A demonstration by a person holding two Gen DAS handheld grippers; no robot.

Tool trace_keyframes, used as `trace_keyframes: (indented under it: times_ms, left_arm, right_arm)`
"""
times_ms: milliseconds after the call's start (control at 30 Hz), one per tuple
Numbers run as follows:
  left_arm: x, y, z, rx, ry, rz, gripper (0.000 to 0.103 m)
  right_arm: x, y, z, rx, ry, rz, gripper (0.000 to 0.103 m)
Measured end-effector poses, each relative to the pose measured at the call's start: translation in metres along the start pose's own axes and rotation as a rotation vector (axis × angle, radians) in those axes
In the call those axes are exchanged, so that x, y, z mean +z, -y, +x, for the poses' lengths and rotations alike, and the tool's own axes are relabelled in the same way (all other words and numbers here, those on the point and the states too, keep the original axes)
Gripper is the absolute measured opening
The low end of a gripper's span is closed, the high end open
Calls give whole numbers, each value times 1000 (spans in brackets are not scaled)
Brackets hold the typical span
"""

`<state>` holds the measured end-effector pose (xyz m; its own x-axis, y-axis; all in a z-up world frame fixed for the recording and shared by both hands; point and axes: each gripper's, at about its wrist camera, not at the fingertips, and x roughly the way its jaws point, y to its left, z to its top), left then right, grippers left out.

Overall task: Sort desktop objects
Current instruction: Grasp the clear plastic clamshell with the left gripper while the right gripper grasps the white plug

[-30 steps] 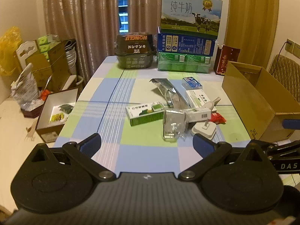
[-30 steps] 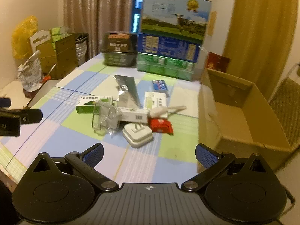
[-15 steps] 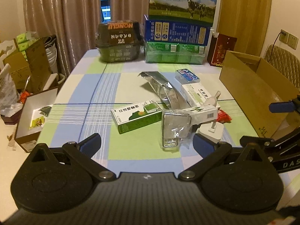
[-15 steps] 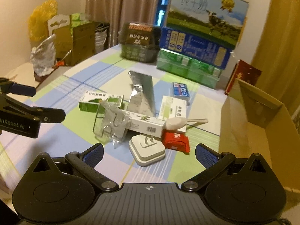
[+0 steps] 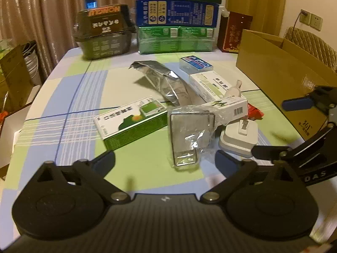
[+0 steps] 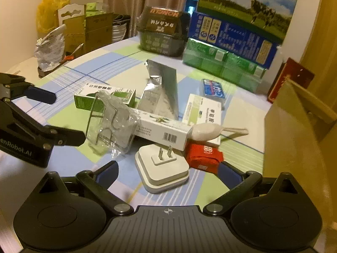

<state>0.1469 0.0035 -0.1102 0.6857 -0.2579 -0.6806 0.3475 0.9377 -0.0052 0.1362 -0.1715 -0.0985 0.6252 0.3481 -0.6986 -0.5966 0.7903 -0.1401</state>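
A pile lies mid-table: a green box [image 5: 130,122], a clear packet with a metal frame [image 5: 189,135], a white plug adapter [image 6: 162,166], a long white barcode box [image 6: 164,130], a silver foil bag [image 5: 162,80], a red packet [image 6: 203,155] and a blue tin [image 5: 195,64]. My left gripper [image 5: 165,161] hovers just short of the clear packet, its jaws wide and closing, pressing nothing. My right gripper [image 6: 168,171] hangs over the plug adapter, which lies between its closing fingertips without touching them. In each view the other gripper shows at the side.
An open cardboard box [image 5: 280,67] stands at the table's right edge. Stacked milk cartons [image 5: 177,14], a dark basket [image 5: 103,33] and a red box [image 5: 231,31] line the far edge. Boxes and bags [image 6: 84,29] sit beyond the left edge.
Both grippers have come down and forward toward the pile, which now looks larger and closer. The plug adapter now sits between the right fingertips, and the clear packet lies just ahead of the left ones.
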Motion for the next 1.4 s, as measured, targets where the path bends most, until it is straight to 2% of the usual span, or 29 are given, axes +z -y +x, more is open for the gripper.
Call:
trace_keyframes:
  times_ms: [133,333,533,667,733,800,900,1233,1333,1400]
  left_arm:
    - [2,0,10,-12,11,26,95]
    - [-1,5,24,-40,-21,57,91]
    - [0,14,36,-51,-26,75,84]
    - [1,14,45,-39,-37,84,69]
    - [1,11,47,-41,-45,67,61]
    - [2,9,47,-48,-45,52,43]
    - [3,11,45,-37,-41,63,34]
    - [-6,12,23,-40,-101,26,29]
    - [-12,12,18,-37,-104,22,30]
    - [-14,12,18,-33,-100,20,34]
  right_arm:
    - [-1,6,14,43,-4,-29,93]
    - [-1,13,33,99,-19,-65,87]
    - [-3,19,47,128,-36,-83,82]
    - [-4,20,52,155,-38,-88,75]
    - [-4,19,55,161,-41,-86,68]
    - [-5,19,56,162,-37,-77,67]
    - [-6,20,55,164,-34,-68,65]
    - [-21,23,31,178,-77,-9,65]
    - [-25,20,27,183,-70,-34,65]
    - [-27,18,29,177,-65,-40,68]
